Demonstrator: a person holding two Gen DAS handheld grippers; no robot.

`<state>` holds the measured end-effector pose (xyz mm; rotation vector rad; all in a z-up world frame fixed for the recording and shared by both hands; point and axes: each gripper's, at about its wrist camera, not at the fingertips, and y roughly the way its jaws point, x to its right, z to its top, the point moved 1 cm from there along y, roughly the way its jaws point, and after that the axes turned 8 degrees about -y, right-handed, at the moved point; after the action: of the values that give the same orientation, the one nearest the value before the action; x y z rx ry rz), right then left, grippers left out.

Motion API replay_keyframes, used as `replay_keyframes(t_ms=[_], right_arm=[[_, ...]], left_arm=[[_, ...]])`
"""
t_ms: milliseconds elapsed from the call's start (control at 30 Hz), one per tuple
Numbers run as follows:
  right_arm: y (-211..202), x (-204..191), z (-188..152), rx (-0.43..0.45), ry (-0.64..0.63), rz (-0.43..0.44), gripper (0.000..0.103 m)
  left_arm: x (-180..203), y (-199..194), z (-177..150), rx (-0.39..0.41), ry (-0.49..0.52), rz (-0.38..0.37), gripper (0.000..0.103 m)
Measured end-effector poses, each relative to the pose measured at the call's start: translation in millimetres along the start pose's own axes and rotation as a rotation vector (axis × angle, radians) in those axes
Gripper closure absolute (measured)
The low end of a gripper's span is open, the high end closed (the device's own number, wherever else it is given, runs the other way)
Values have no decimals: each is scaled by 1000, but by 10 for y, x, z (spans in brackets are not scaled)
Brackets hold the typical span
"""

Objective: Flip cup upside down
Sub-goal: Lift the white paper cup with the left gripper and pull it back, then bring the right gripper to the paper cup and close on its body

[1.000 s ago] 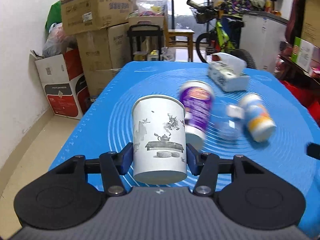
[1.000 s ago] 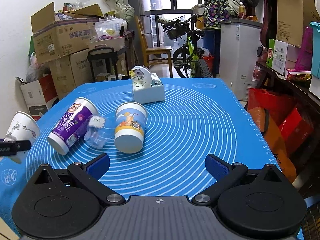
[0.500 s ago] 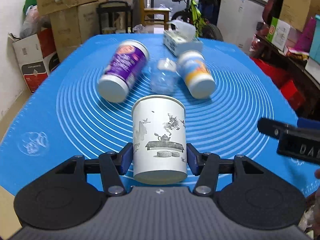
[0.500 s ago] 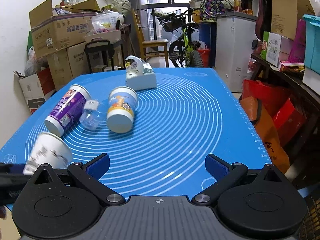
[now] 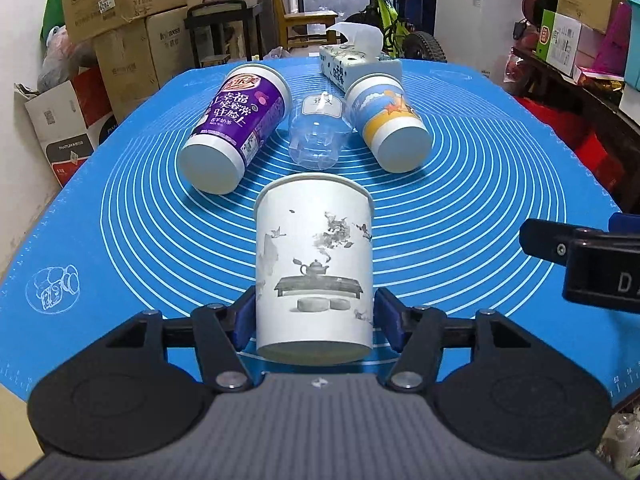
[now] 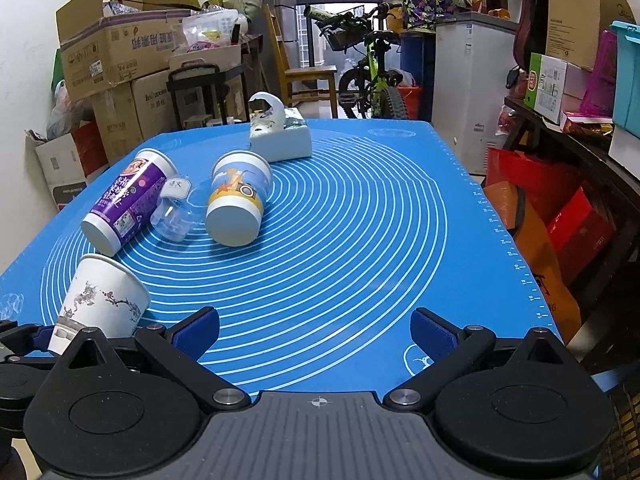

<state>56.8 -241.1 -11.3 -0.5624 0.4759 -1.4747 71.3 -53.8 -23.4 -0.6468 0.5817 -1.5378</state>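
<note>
Left wrist view: the white paper cup (image 5: 314, 268) is held by the left gripper (image 5: 316, 322) low on its wall, above the counter's near edge. The right gripper (image 6: 314, 332) is spread wide, holding nothing. Thin walls may be crushed, or slip during inversion.

Bright even daylight from rear window (image 6: 320, 12), sharp focus; fisheye-curved edges, dark corners

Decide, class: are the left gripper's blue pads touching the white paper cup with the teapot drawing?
Touching. In the left wrist view both blue pads press flush against the white paper cup's sides, with no gap showing.
</note>
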Motion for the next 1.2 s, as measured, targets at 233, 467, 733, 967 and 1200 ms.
replay_keyframes(t_ms=[233,467,733,967,1200], right_arm=[[23,20,10,-11,10,1,2],[9,-20,43,4,-18,8,2],[-25,-150,200,1,-159,53,2],[-99,-445,373,-14,-446,71,2],[-252,-882,469,13,-761,23,2]], left_arm=[[-47,-55,-7,28,-27,27,11],[-68,-84,-9,34,-29,26,11],[-108,-129,-12,45,-25,6,11],[-207,-240,-17,80,-40,-14,10],[-403,-412,-39,143,-85,17,10]])
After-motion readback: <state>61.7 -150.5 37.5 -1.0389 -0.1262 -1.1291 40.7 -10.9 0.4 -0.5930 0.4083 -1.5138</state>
